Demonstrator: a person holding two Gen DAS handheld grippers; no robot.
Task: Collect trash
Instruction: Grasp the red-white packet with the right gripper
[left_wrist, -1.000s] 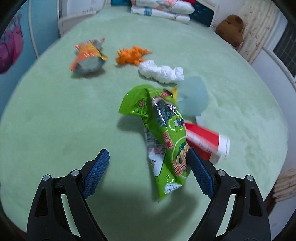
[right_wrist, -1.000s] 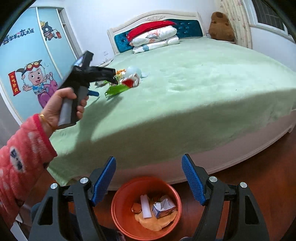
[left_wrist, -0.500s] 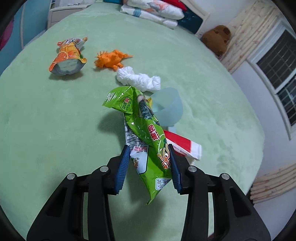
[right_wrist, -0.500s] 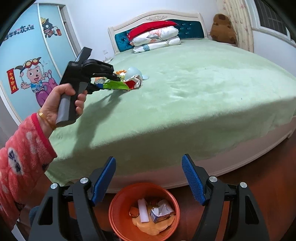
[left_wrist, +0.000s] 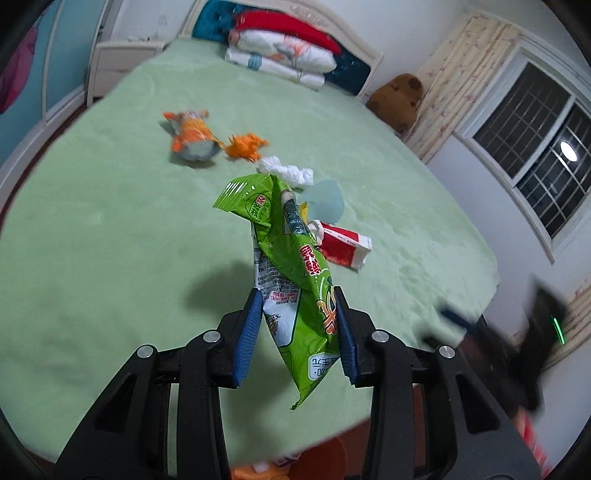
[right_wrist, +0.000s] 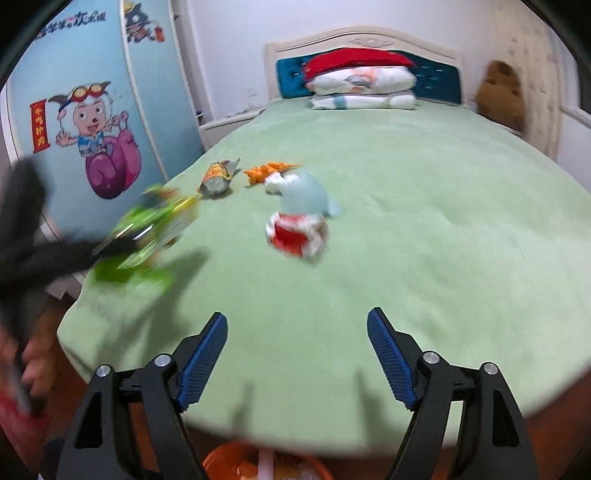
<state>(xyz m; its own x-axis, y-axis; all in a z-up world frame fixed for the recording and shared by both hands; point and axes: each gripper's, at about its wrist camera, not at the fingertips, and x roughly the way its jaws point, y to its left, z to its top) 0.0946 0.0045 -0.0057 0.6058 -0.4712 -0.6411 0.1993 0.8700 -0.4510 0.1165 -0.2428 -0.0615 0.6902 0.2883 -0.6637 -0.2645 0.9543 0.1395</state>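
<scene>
My left gripper (left_wrist: 295, 321) is shut on a green snack wrapper (left_wrist: 291, 266) and holds it in the air above the front of the green bed (left_wrist: 110, 240). The wrapper shows blurred at the left of the right wrist view (right_wrist: 144, 236). On the bed lie a red and white carton (left_wrist: 343, 245), a pale blue cup (left_wrist: 327, 201), a white crumpled tissue (left_wrist: 286, 171), orange scraps (left_wrist: 245, 146) and an orange snack bag (left_wrist: 192, 142). My right gripper (right_wrist: 295, 354) is open and empty over the bed's front edge.
An orange bin (right_wrist: 262, 463) with trash in it stands on the floor below the bed's edge, and its rim shows in the left wrist view (left_wrist: 317, 458). Pillows (right_wrist: 362, 85) and a brown plush toy (right_wrist: 500, 94) sit at the headboard. A wardrobe (right_wrist: 92, 122) stands at the left.
My left gripper closed on the green wrapper and lifted it off the bed, drawing back toward the front edge. My right gripper rose from over the bin and moved in over the bed.
</scene>
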